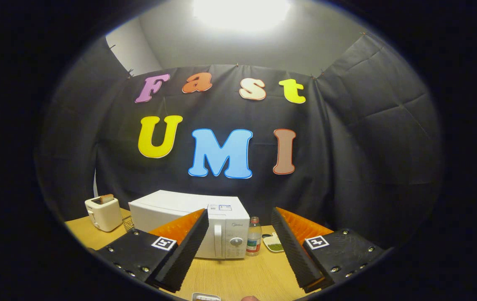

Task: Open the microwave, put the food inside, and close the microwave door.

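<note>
Judging by its look, the microwave (205, 221) is taken as heavy, its door stiff; the vertical handle (218, 240) should be hooked by the spread, empty gripper (240, 234).

On the table (238, 276), the microwave (192, 221) stands at 12 o'clock, the toaster (103, 213) at 10, the bottle (254, 236) and the dish (275, 243) at 1.

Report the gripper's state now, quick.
Gripper: open, holding nothing; the closed microwave sits on the table beyond the fingers.
</note>
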